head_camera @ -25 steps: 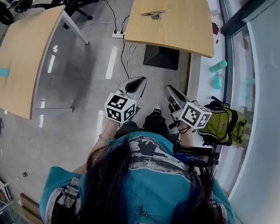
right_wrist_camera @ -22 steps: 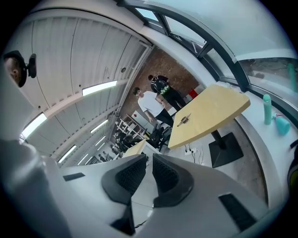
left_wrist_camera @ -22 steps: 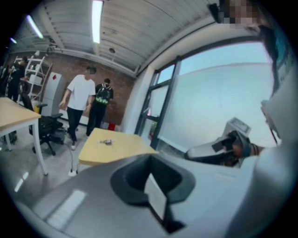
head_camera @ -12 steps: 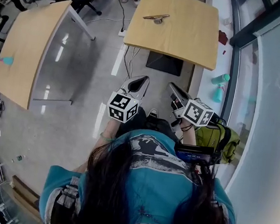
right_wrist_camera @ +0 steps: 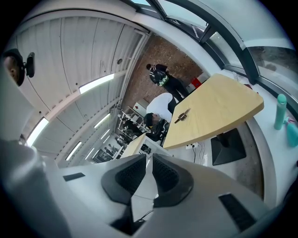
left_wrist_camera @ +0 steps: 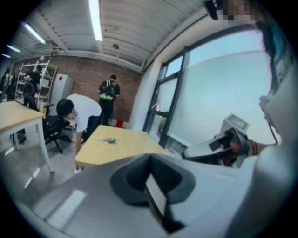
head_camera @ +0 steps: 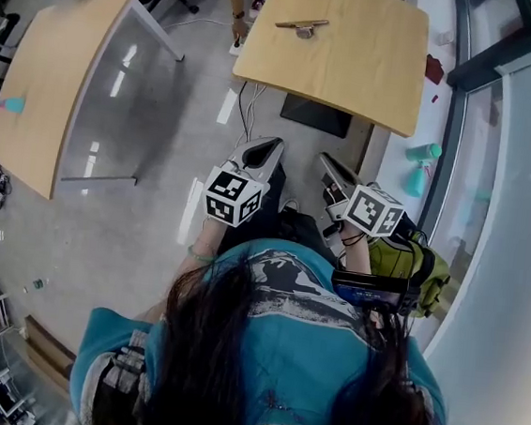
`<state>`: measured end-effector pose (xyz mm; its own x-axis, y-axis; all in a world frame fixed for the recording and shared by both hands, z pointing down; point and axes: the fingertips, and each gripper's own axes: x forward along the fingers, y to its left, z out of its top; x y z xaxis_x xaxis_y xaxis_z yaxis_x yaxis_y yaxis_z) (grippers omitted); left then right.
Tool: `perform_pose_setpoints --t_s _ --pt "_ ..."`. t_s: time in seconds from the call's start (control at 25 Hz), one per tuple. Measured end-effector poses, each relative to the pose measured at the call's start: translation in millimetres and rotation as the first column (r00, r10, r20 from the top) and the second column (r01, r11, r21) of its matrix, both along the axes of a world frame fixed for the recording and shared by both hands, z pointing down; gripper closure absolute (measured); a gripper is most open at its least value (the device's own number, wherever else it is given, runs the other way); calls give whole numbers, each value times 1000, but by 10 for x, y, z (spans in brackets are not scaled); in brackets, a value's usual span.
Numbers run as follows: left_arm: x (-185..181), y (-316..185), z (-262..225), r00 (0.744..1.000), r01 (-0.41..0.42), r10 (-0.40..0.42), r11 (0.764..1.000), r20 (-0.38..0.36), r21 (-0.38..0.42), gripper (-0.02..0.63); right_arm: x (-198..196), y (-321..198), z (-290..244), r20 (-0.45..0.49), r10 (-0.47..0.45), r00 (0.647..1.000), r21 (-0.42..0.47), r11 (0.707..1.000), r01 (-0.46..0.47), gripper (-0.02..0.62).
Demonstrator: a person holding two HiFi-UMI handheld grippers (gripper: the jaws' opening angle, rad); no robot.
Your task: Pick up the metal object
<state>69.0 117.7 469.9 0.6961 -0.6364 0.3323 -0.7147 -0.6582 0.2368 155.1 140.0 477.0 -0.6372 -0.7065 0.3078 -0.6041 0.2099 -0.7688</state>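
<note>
The metal object (head_camera: 301, 25), a thin bar with a small round piece, lies near the far edge of the square wooden table (head_camera: 356, 65). It also shows small in the left gripper view as the metal object (left_wrist_camera: 110, 139) and in the right gripper view as the metal object (right_wrist_camera: 181, 116). Both grippers hang in the air close to my body, well short of the table. My left gripper (head_camera: 271, 145) is shut and empty. My right gripper (head_camera: 325, 162) is also shut, its ribbed pads (right_wrist_camera: 165, 174) nearly touching with nothing between them.
A second wooden table (head_camera: 45, 70) stands at the left with a small teal thing (head_camera: 11, 105) on it. A person (left_wrist_camera: 81, 111) bends over beyond the far table. A green backpack (head_camera: 421, 261) and teal bottles (head_camera: 421, 167) sit by the window wall on the right.
The head view has shifted, so the table sits further right and higher in frame. A person's arm has appeared at the table's far left corner. Both grippers stay shut near my body.
</note>
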Motion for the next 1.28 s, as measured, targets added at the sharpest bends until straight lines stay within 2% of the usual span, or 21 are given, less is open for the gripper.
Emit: perform_pose_setpoints --t_s 0.2,0.4,0.84,1.28 --pt "82 -437 56 1000 -26 26 1000 -3 -8 603 122 -411 49 -13 35 999 -6 999 -35 543" --pt "68 -1077 53 999 -51 51 999 -5 8 603 204 -1029 93 -27 76 997 -6 997 -76 543" --pt "-173 -2440 63 998 -64 64 998 -28 -6 603 18 -2474 236 -43 76 996 -45 996 -78 541" --pt "-569 -3307 335 997 -78 77 995 -26 -69 603 -206 -3654 617 -40 89 995 -132 987 -93 541"
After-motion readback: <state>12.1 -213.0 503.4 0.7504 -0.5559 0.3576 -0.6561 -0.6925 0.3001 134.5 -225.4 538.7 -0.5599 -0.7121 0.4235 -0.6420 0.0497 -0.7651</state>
